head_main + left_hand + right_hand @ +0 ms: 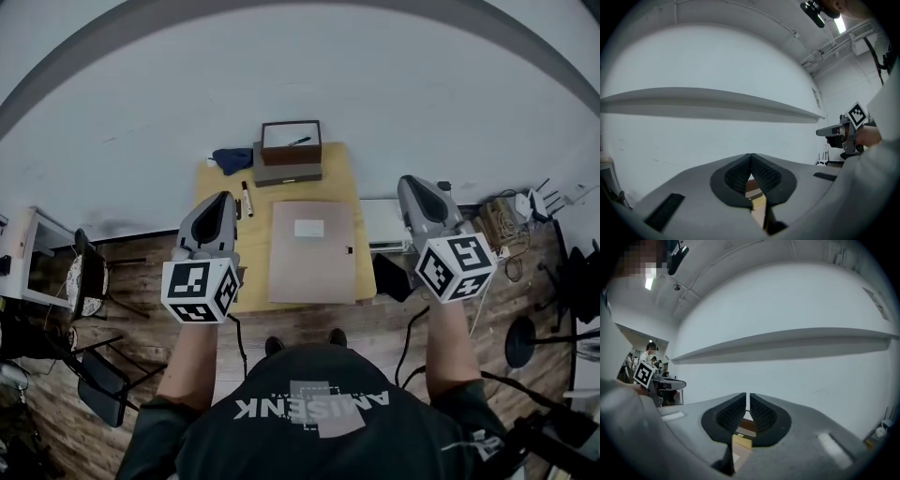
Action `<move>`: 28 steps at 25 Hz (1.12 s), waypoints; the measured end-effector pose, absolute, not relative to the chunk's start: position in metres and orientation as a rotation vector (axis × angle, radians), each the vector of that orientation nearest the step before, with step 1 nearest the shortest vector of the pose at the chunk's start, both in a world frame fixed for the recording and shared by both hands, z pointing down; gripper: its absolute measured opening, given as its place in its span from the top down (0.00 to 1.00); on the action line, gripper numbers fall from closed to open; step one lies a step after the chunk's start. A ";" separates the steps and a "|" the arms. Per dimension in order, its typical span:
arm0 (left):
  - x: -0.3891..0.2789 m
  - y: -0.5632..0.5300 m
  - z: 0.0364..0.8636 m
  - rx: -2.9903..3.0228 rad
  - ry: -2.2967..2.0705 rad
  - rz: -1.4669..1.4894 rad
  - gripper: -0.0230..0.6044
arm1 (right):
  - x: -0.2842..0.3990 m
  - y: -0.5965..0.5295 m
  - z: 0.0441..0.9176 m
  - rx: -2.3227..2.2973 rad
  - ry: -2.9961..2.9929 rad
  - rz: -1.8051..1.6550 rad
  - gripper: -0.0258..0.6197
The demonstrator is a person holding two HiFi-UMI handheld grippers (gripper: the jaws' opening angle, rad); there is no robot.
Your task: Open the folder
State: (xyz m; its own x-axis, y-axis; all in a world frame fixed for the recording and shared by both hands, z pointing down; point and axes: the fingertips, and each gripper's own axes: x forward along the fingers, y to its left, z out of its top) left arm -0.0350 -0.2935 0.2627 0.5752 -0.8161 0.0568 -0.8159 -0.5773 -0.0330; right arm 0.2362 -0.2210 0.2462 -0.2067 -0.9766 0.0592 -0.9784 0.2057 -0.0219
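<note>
Folder (312, 251), a flat rectangle of dull pinkish-brown card with a white label (308, 228) near its top and a small dark clasp (349, 249) on its 3 o'clock edge, lies closed in the middle of the pale wooden table (214, 190). Nearest the camera are the two cubes with black-and-white square markers, one on each tool. Ahead of them run smooth, rounded grey shells that taper to a nose. The left hand-held gripper (223, 199) is at 9 o'clock from the folder, its nose showing over the table's left edge. In its own view the black ribbed pads (761, 174) meet at the tip, so the left hand-held gripper (751, 157) is fully together with nothing in it. The right hand-held gripper (410, 183) is at 3 o'clock from the folder, showing beyond the table's right edge and well apart from the card. In its own view the ribbed pads (759, 413) leave only a hairline slit, so the right hand-held gripper (746, 399) is closed and empty too. Neither tool touches the folder, which sits between them. Farther along the table, at 11 o'clock from the folder, lies a slim pen (247, 199) with a white barrel and a dark end. Beyond it is a crumpled dark blue cloth (232, 160). At 12 o'clock from the folder a grey slab (287, 172) carries a shallow brown-walled tray (291, 142) with a dark pen inside. Past the table's far edge rises a plain white wall (300, 66).
</note>
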 end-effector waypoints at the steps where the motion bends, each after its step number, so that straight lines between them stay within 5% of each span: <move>1: -0.034 -0.292 0.264 -2.784 1.434 -0.101 0.96 | 0.236 -0.220 0.247 1.954 -2.424 0.096 0.92; 5: -0.032 -0.290 0.272 -2.810 1.417 -0.097 0.96 | 0.238 -0.217 0.254 1.934 -2.444 0.130 0.89; 6: -0.030 -0.289 0.274 -2.827 1.409 -0.099 0.79 | 0.239 -0.216 0.256 1.932 -2.448 0.140 0.87; 7: -0.029 -0.289 0.276 -2.838 1.406 -0.104 0.74 | 0.241 -0.216 0.257 1.933 -2.454 0.152 0.83; 11: -0.028 -0.285 0.280 -2.829 1.409 -0.125 0.67 | 0.248 -0.213 0.261 1.937 -2.464 0.188 0.65; 16: -0.032 -0.282 0.281 -2.800 1.433 -0.128 0.55 | 0.251 -0.213 0.264 1.940 -2.449 0.170 0.55; 28: -0.016 -0.268 0.347 -2.823 1.353 -0.392 0.50 | 0.266 -0.230 0.341 1.790 -2.578 0.742 0.53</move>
State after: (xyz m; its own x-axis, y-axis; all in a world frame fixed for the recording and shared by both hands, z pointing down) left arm -0.0162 -0.2678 0.3466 0.6012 -0.7658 0.2284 -0.7692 -0.6320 -0.0945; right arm 0.2660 -0.2297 0.3414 -0.3817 -0.9049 0.1886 -0.8667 0.2795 -0.4132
